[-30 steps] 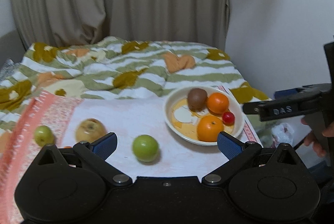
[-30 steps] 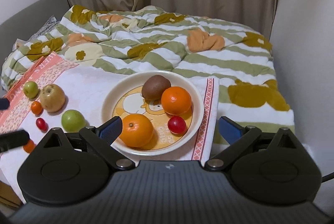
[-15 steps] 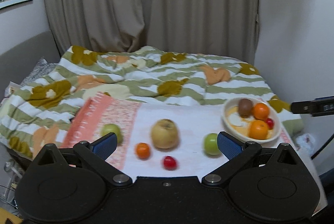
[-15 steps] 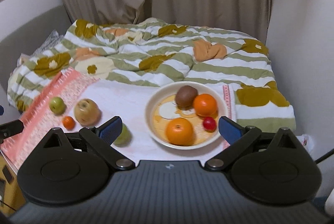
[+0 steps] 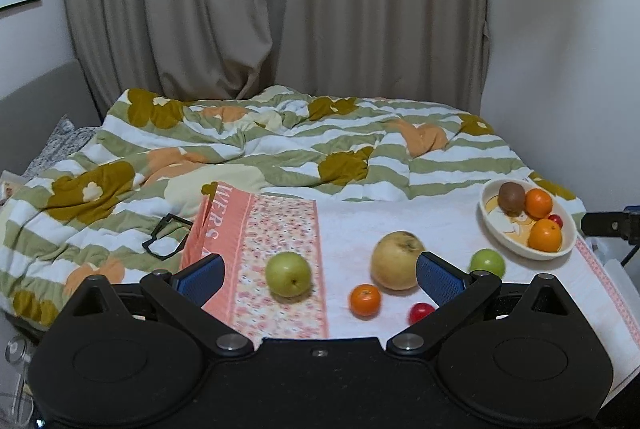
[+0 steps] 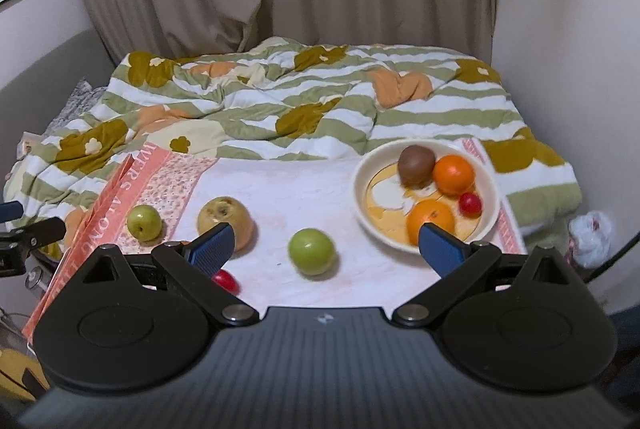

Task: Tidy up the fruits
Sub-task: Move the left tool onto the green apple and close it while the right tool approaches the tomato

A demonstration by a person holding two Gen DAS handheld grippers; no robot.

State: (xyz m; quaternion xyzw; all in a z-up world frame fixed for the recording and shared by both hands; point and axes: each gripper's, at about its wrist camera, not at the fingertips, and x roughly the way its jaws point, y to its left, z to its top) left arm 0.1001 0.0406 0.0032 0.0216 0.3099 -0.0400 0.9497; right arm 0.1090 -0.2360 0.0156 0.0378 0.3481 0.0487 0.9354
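Since you've pulled both grippers back over the last sec, left gripper (image 5: 318, 275) & right gripper (image 6: 326, 243) hang wide open, empty; bowl (image 6: 362, 189) holds 4 fruit; 5 wait on the towel (image 6: 280, 197), nearest the green apple (image 6: 312, 251); grab it next w/ right.

The left gripper (image 5: 318, 275) is wide open above the towel (image 5: 400, 217), holding nothing. Between its fingers lie a green apple (image 5: 288, 274), a small orange (image 5: 365, 300) and a yellow pear (image 5: 396, 260). The bowl (image 5: 520, 245) with fruits stands far right.
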